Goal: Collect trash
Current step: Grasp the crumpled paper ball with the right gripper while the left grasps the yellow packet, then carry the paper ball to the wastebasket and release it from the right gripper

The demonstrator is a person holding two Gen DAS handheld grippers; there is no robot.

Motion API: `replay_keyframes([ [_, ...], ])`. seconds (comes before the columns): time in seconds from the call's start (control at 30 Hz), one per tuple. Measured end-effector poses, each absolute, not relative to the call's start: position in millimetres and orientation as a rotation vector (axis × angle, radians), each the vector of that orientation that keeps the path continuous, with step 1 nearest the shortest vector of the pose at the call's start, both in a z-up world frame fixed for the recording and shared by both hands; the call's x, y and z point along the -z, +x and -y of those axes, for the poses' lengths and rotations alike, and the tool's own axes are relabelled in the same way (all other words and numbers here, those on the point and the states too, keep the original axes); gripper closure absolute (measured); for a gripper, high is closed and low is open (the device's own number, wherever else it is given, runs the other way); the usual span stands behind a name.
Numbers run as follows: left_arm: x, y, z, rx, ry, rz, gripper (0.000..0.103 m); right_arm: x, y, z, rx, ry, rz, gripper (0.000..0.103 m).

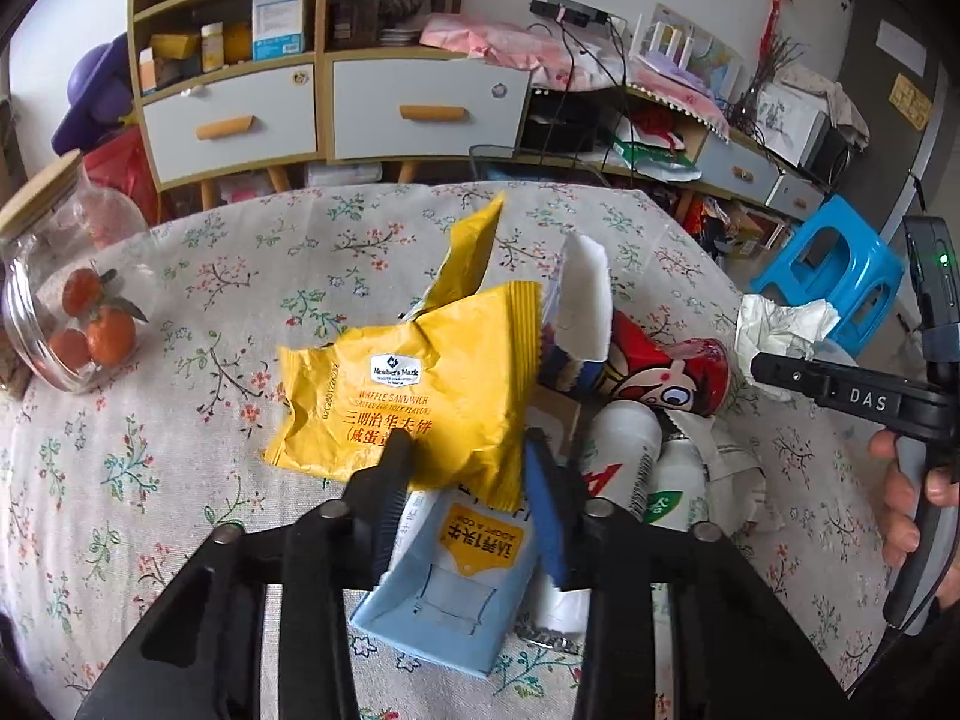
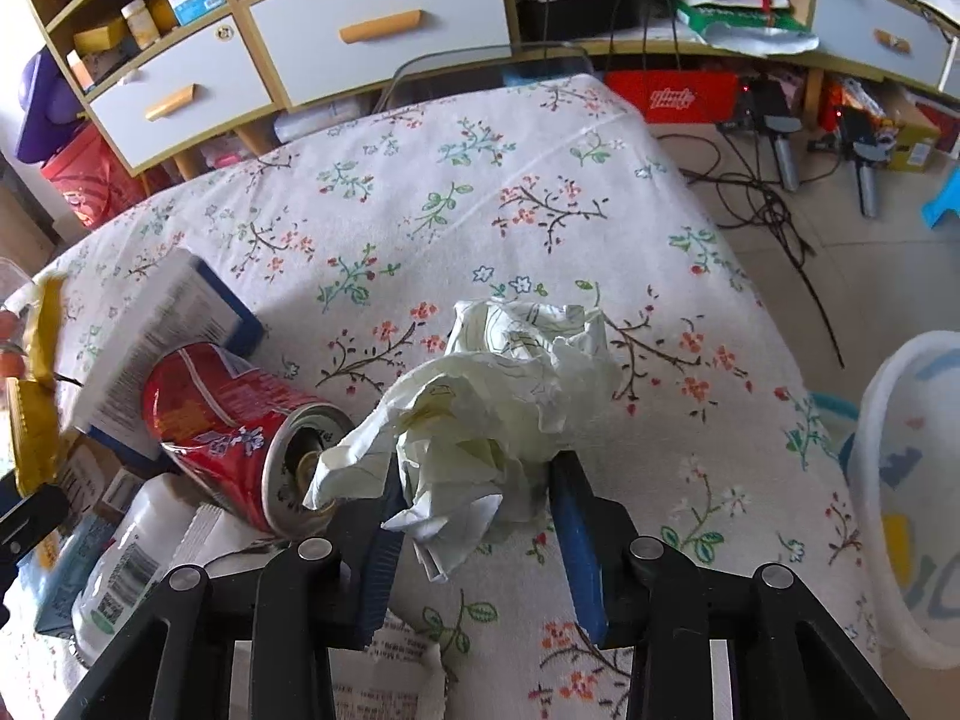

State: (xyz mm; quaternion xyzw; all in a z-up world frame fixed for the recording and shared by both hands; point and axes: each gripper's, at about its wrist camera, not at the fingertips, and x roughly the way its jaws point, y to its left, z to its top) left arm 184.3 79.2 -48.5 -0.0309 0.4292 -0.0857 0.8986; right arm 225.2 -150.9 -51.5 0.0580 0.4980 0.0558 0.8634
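A yellow snack wrapper (image 1: 420, 396) lies on top of a trash pile on the floral tablecloth (image 1: 180, 480). My left gripper (image 1: 468, 456) is shut on its near edge, one finger in front of the print and the blue pad at its right corner. In the right wrist view, my right gripper (image 2: 474, 486) is shut on a crumpled pale paper ball (image 2: 498, 396), which bulges above the fingers. That paper (image 1: 780, 324) and the right gripper's black body, held by a hand, also show at the right of the left wrist view. The wrapper (image 2: 36, 420) shows at the far left edge.
The pile holds a red can (image 2: 222, 426), a white and blue box (image 2: 162, 336), white bottles (image 1: 624, 450) and a light blue carton (image 1: 456, 594). A white printed bin (image 2: 912, 480) stands past the table's right edge. A glass jar of oranges (image 1: 66, 312) sits far left.
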Motion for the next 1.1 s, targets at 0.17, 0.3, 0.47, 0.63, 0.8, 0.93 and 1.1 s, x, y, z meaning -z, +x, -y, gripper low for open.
replay_keyframes([
  [0.17, 38, 178, -82, 0.171, -0.071, -0.869, 0.076, 39, 215, 158, -0.12, 0.121, -1.018, 0.061],
  [0.3, 29, 173, -85, 0.177, -0.095, -0.855, 0.079, 28, 206, 169, -0.121, 0.113, -0.997, 0.061],
  [0.47, 15, 165, -81, 0.187, -0.1, -0.816, 0.08, 18, 193, 194, -0.097, 0.097, -0.977, 0.061],
  [0.63, 0, 157, -70, 0.212, -0.1, -0.77, 0.081, 9, 179, 229, -0.048, 0.114, -0.956, 0.061],
  [0.8, -17, 149, -45, 0.261, -0.076, -0.736, 0.081, 3, 166, 278, 0.028, 0.142, -0.941, 0.061],
  [0.93, -26, 143, -14, 0.318, -0.043, -0.727, 0.081, 5, 157, 320, 0.102, 0.18, -0.942, 0.061],
  [1.1, -30, 145, 30, 0.393, -0.025, -0.732, 0.081, 11, 152, 364, 0.179, 0.233, -0.955, 0.061],
])
